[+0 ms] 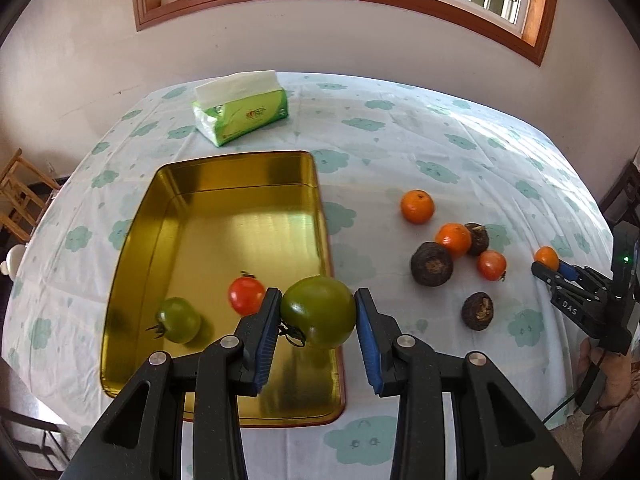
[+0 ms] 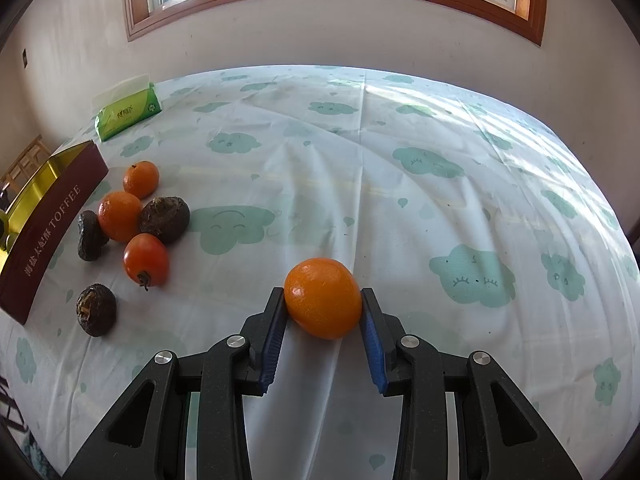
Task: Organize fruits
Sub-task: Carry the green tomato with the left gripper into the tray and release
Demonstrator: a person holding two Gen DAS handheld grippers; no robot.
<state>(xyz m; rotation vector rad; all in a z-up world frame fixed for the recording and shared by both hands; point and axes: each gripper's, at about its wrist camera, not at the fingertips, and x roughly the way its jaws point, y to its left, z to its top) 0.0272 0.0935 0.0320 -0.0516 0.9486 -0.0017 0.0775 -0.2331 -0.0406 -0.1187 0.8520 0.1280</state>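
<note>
The left gripper (image 1: 317, 312) is clamped on a green tomato (image 1: 318, 311), above the right rim of the gold tin tray (image 1: 200, 184). In the tray, at nine o'clock from it, lie a red tomato (image 1: 246, 294) and a smaller green tomato (image 1: 179, 319). The right gripper (image 2: 323, 300) is clamped on a mandarin (image 2: 323, 298) over the tablecloth (image 2: 400, 200); other fruits lie at ten o'clock.

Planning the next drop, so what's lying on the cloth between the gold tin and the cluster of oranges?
Nothing: in the left wrist view, only bare tablecloth separates the gold tin from the oranges.
</note>
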